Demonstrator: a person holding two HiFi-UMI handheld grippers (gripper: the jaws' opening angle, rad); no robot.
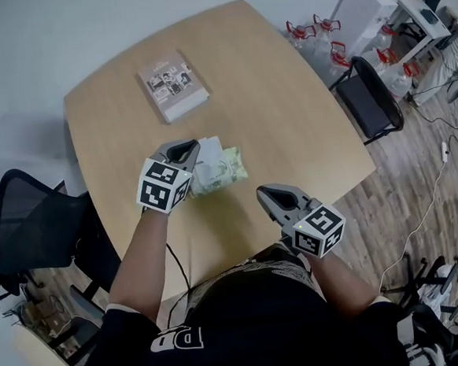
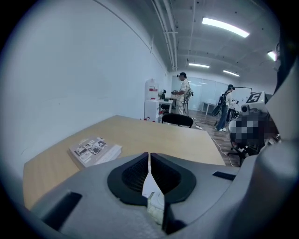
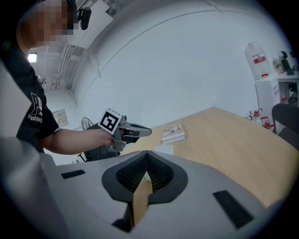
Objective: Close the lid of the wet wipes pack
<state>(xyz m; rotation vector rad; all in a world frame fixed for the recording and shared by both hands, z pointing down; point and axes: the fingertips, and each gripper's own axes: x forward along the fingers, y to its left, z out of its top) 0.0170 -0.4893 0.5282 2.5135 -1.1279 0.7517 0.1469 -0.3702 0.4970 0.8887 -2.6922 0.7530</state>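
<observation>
One wet wipes pack [image 1: 221,168] lies at the middle of the tabletop [image 1: 286,110], and one booklet [image 1: 173,85] lies toward the upper left. Of two grippers, the left gripper [image 1: 185,151], on a bare forearm, points down over the pack's left end with its jaws closed and empty. The right gripper [image 1: 268,192] sits lower right, apart from the pack, with its jaws together.

surface: light wooden table [image 1: 286,110], rounded corners | 11 o'clock from table centre: booklet [image 1: 172,85] with a printed cover, lying flat, askew to the table edges | 6 o'clock from centre, toward the near edge: pale green wet wipes pack [image 1: 226,167], lying flat | pack at 5 o'clock of booklet, well apart
</observation>
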